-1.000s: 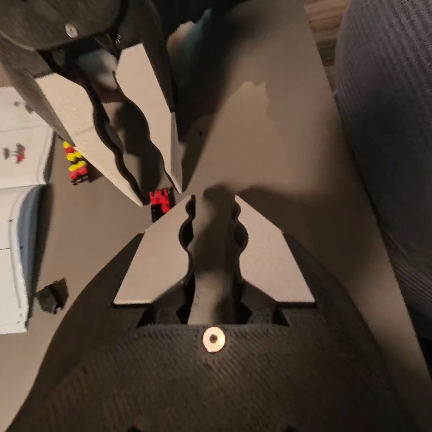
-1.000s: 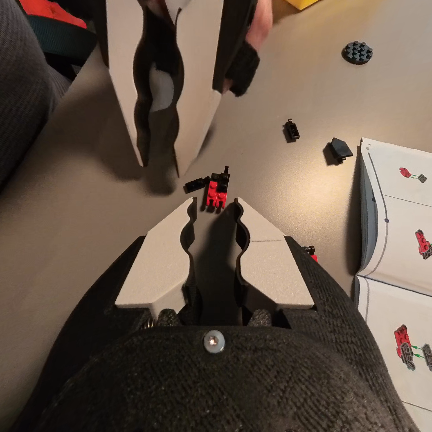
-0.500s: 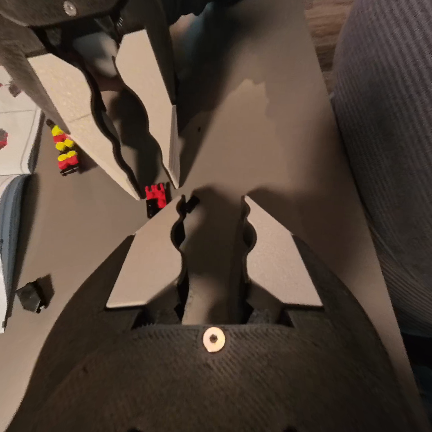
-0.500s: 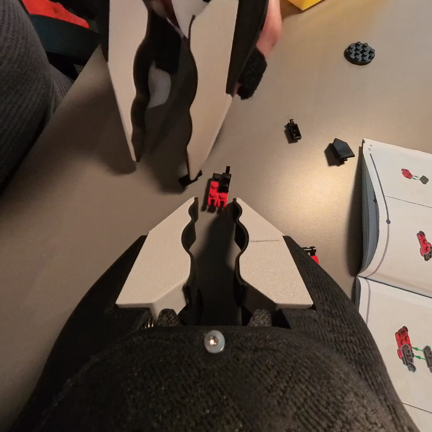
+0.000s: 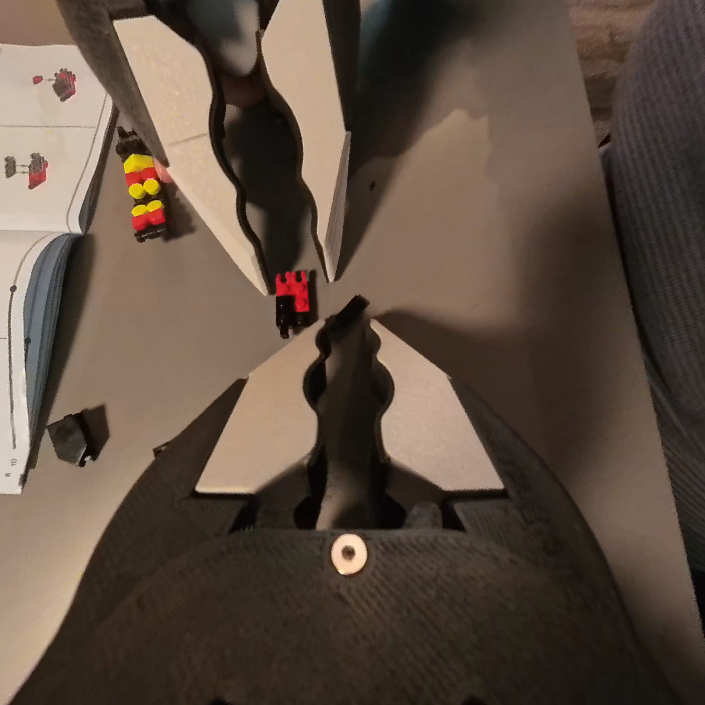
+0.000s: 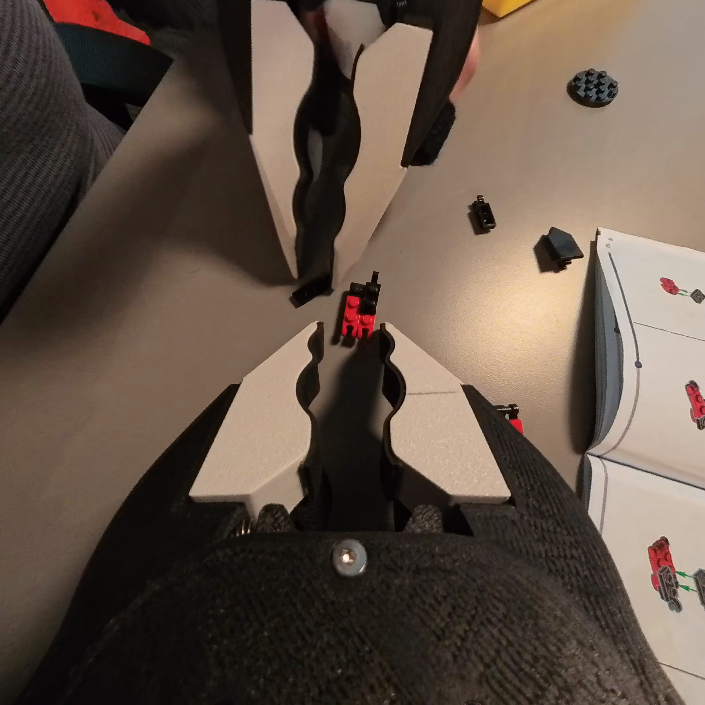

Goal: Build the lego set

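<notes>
My left tool (image 5: 345, 324) is pinched narrow on a small black plate (image 5: 349, 314), gripped at the very tips so most of the plate sticks out free for mating. My right tool (image 6: 349, 326) stands apart and empty, its tips just short of the red-and-black piece (image 6: 360, 309) on the worktop (image 6: 152, 305), ready, I judge, to steady it. The booklet (image 6: 656, 343) lies open to its right for reference.

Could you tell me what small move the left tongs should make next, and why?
Probably lift the small black piece slightly and carry it over the red and black assembly. The left tongs pinch it at their tips, just beside the assembly, while the right tongs wait open.
</notes>
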Demonstrator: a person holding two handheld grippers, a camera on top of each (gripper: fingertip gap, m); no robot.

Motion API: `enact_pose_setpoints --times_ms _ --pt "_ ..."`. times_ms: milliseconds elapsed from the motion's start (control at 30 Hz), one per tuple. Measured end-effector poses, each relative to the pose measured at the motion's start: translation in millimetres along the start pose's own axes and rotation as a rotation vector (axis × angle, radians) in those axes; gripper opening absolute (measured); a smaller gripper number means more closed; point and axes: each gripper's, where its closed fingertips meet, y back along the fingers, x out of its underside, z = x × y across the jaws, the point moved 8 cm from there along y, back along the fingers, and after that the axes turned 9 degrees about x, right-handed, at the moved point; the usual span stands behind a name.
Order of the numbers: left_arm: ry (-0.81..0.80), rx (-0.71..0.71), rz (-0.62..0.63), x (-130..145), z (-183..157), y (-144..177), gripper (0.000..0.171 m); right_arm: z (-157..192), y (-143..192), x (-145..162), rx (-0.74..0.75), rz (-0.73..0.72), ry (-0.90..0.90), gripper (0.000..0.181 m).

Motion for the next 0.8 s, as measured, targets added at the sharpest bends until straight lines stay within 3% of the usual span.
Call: enact_pose_setpoints --times_ms 200,400,533,800 --pt "0.025 0.029 -0.031 2 1 1 0.003 0 0 0 -0.004 0.0 0.0 0.027" --pt "0.02 0.044 -0.062 1 0 0 0.003 1 0 0 -0.011 0.0 0.003 0.025" --pt "0.049 -0.043 -0.106 -3 9 11 0.003 1 0 0 -0.014 0.0 0.004 0.02" --pt "0.053 -0.068 -0.055 2 14 12 0.003 0 0 0 -0.012 0.0 0.001 0.016"
